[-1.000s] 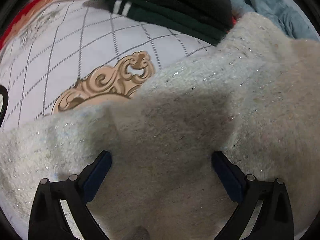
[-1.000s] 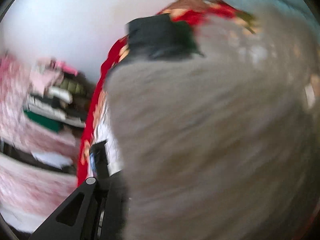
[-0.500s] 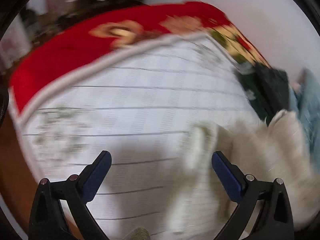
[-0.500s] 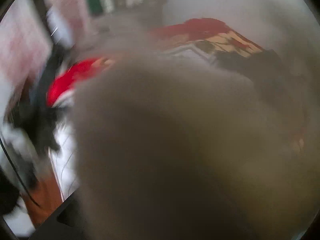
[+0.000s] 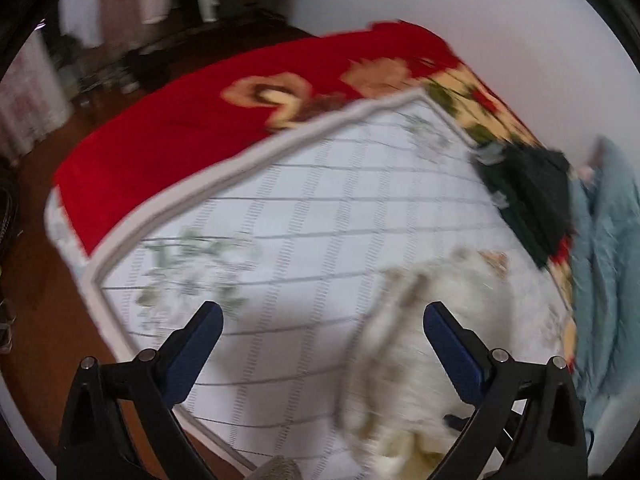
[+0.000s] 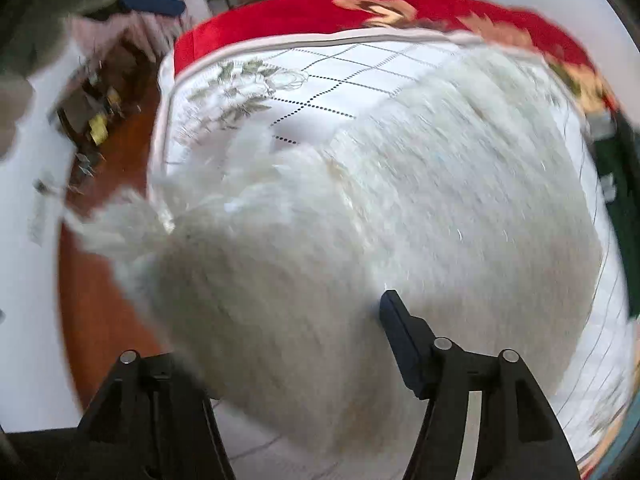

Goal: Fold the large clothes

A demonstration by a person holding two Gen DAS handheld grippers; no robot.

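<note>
A fluffy white sweater [image 6: 420, 200] lies spread on the bed's white quilted cover [image 6: 340, 80], one end hanging over the near edge. My right gripper [image 6: 288, 328] hovers just above it with its jaws opening. Its right finger [image 6: 400, 336] stands clear of the cloth, and the sweater drapes over the left finger and hides it. In the left wrist view the sweater [image 5: 432, 340] shows blurred at the lower right. My left gripper [image 5: 324, 320] is open above the quilted cover [image 5: 300, 220], with nothing between its blue pads [image 5: 200, 344]. Its right pad is beside the sweater's edge.
A red flowered blanket [image 5: 200, 132] covers the bed's far side. A dark green garment [image 5: 532, 200] and a blue-grey one [image 5: 608, 248] lie at the right edge of the bed. Brown floor [image 6: 100, 300] and clutter are to the left, with a white wall behind.
My left gripper has lifted off the sweater and swung out over the bare quilt. The right gripper's jaws have parted, and the sweater that filled its view now lies on the bed.
</note>
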